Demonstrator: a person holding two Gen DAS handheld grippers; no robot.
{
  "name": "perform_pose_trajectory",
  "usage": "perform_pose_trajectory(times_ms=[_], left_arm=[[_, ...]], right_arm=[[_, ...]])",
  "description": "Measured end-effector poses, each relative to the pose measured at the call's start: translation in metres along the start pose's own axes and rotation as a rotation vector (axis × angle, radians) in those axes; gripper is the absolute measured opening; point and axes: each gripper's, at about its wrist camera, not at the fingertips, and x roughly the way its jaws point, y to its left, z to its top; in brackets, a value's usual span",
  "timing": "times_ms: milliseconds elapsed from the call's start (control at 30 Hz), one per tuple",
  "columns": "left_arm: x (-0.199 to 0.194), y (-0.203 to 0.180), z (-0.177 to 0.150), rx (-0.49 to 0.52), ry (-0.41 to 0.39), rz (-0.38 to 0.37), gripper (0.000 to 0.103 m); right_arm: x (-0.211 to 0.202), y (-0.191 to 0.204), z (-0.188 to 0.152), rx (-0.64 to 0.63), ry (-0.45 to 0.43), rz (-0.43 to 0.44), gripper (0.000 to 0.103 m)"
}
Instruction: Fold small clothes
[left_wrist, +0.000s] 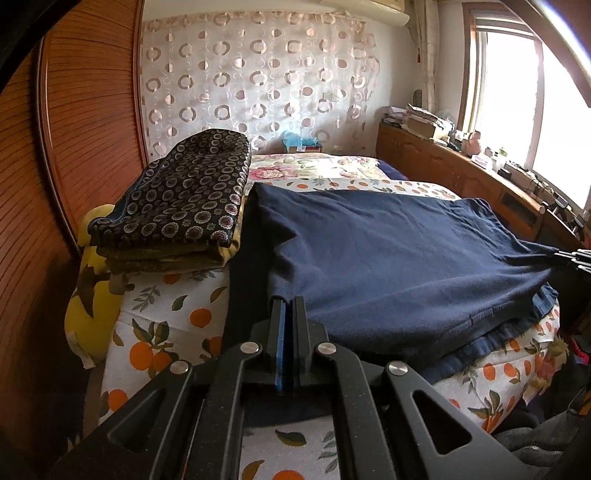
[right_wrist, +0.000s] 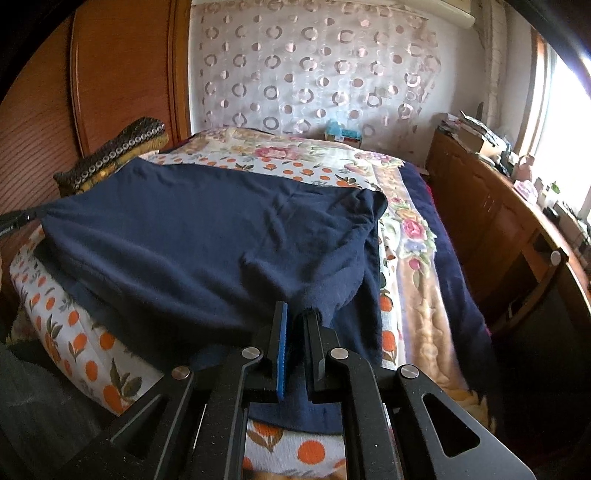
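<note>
Across the left wrist view, the navy garment (left_wrist: 388, 251) lies spread on the orange-print bed (left_wrist: 166, 314), beside a folded dark patterned cloth (left_wrist: 184, 195); the left gripper (left_wrist: 286, 306) has its jaws pinched on the near corner. From the right wrist, the right gripper (right_wrist: 295, 314) stands with jaws narrow, garment edge (right_wrist: 314, 308) between them.

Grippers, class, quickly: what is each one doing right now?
Left gripper: closed on the edge of the dark navy fleece garment.
Right gripper: nearly closed, pinching the same garment's opposite edge.
</note>
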Motion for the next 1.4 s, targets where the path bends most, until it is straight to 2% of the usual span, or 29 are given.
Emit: perform_pose_trajectory(times_ms=[167, 200, 267, 300, 367, 400, 467, 500, 633, 867, 1033, 1400], left_arm=[[-0.008, 0.007, 0.0, -0.01, -0.016, 0.022, 0.003], [-0.008, 0.009, 0.001, -0.016, -0.015, 0.021, 0.003], [-0.006, 0.013, 0.001, -0.018, -0.007, 0.022, 0.006], [-0.004, 0.014, 0.001, -0.016, 0.003, 0.028, 0.011], [0.0, 0.016, 0.0, -0.021, 0.01, 0.026, 0.047], [0.002, 0.017, -0.001, -0.029, 0.014, 0.017, 0.051], [0.007, 0.018, -0.003, -0.034, 0.031, 0.0, 0.067], [0.01, 0.018, -0.005, -0.033, 0.039, 0.002, 0.069], [0.018, 0.018, -0.01, -0.025, 0.064, 0.022, 0.069], [0.033, 0.022, -0.014, -0.034, 0.105, 0.039, 0.069], [0.04, 0.027, -0.017, -0.037, 0.129, 0.037, 0.07], [0.045, 0.032, -0.023, -0.061, 0.159, 0.012, 0.069]], right_arm=[[-0.008, -0.007, -0.001, 0.001, -0.002, -0.035, 0.009], [-0.01, -0.009, -0.002, 0.007, -0.004, -0.047, 0.011], [-0.013, -0.014, -0.003, 0.029, -0.013, -0.06, 0.03], [-0.013, -0.015, -0.003, 0.042, -0.021, -0.062, 0.045], [-0.013, -0.015, -0.004, 0.06, -0.036, -0.051, 0.048], [-0.011, -0.013, -0.004, 0.063, -0.04, -0.045, 0.048], [-0.005, -0.006, -0.006, 0.061, -0.042, -0.032, 0.048], [-0.001, -0.002, -0.007, 0.056, -0.039, -0.022, 0.048], [0.018, 0.013, -0.01, 0.019, -0.011, 0.004, 0.049], [0.047, 0.033, -0.018, 0.031, 0.025, 0.083, 0.049], [0.068, 0.038, -0.019, 0.015, 0.056, 0.09, 0.049], [0.073, 0.029, -0.028, 0.049, 0.013, 0.097, 0.058]])
